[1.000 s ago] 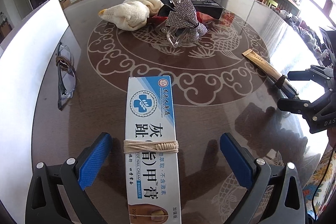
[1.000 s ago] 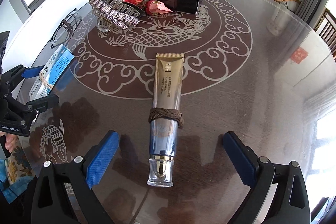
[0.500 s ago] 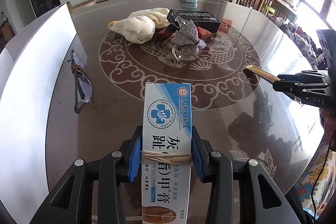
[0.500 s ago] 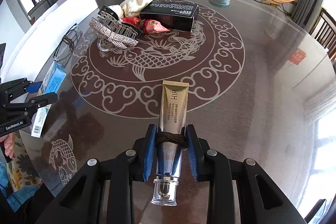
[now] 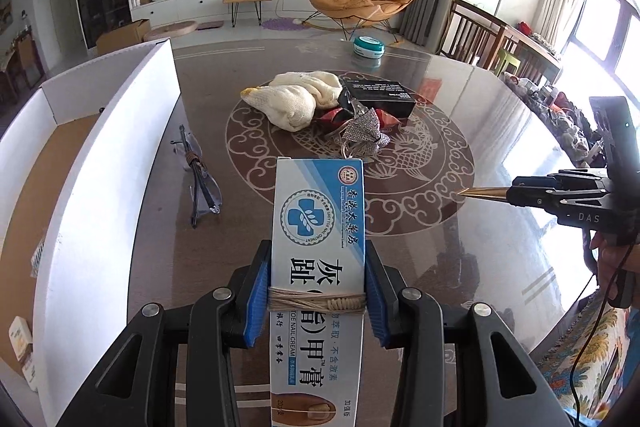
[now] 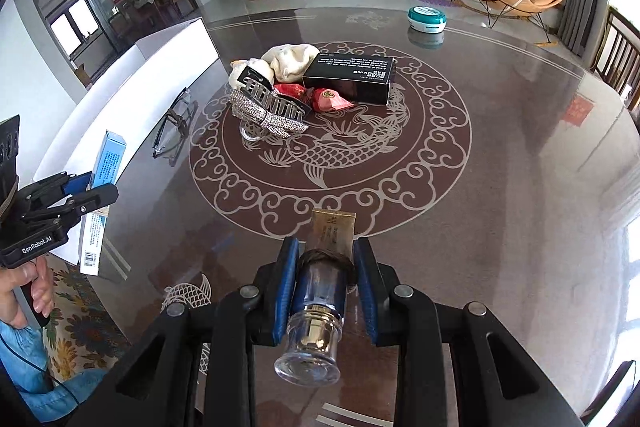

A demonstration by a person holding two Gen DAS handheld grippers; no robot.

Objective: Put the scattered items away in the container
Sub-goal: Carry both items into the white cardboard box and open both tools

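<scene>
The left gripper (image 5: pixel 318 301) has its jaws closed tight on a blue and white cream box (image 5: pixel 318 239), held up off the surface (image 5: pixel 460 131). The right gripper (image 6: pixel 326 291) has its jaws closed tight on a gold tube (image 6: pixel 330 263), also in the air. The white container (image 5: pixel 100 187) is on the left, near the box.

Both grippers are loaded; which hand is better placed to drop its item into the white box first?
Left. The left gripper holds the cream carton right beside the white box; the right gripper, with the tube, is farther away.
</scene>
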